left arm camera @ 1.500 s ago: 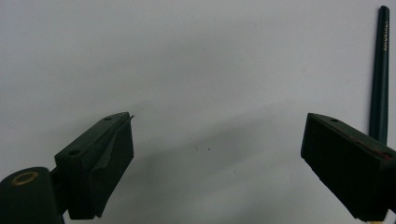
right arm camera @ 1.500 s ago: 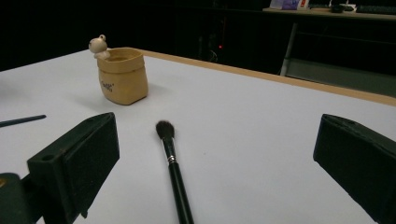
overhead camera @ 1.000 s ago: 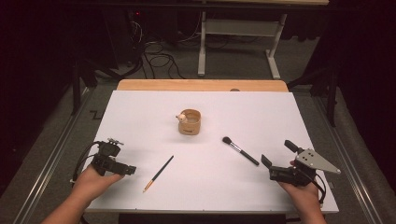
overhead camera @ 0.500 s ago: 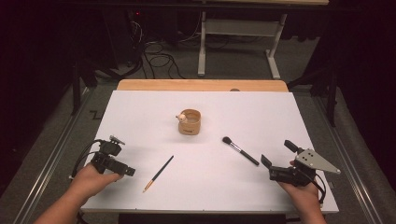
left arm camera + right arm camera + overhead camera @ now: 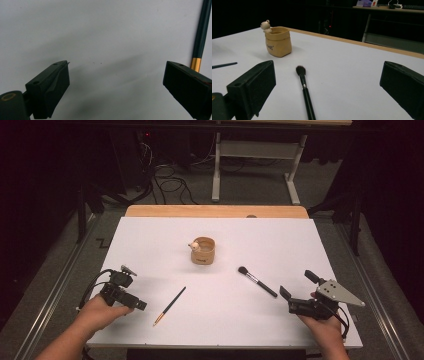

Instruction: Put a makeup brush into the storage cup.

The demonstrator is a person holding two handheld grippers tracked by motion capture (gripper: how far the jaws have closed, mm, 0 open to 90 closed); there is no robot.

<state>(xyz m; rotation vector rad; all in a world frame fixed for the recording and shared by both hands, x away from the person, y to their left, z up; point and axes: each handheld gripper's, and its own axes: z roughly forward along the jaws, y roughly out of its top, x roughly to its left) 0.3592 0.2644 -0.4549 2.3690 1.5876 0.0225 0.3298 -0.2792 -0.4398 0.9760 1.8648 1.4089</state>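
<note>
Tan and sack-shaped, the one small holder (image 5: 278, 41) stood near the middle of the white table (image 5: 150, 240), with a pale bear figure (image 5: 265, 25) perched on its rim; dark lettering on its side was too small to read. Two brushes lay on the table. One makeup brush (image 5: 305, 91), black-handled with a dark tuft, lay between the holder and the right gripper (image 5: 295, 301), its tuft pointing toward the holder. One thin dark-handled brush (image 5: 170, 306) with a gold ferrule lay just beside the left gripper (image 5: 131, 301), apart from it.

Both grippers had their jaws spread wide and held nothing. In the right gripper view the makeup brush ran up between the two jaws, untouched. In the left gripper view the thin brush (image 5: 200, 37) sat just behind the right-hand jaw, outside the gap.

Against the frame of a second earlier, the left gripper had shifted slightly toward the person and the right gripper had edged a little left; the holder and both brushes lay where they had been.
</note>
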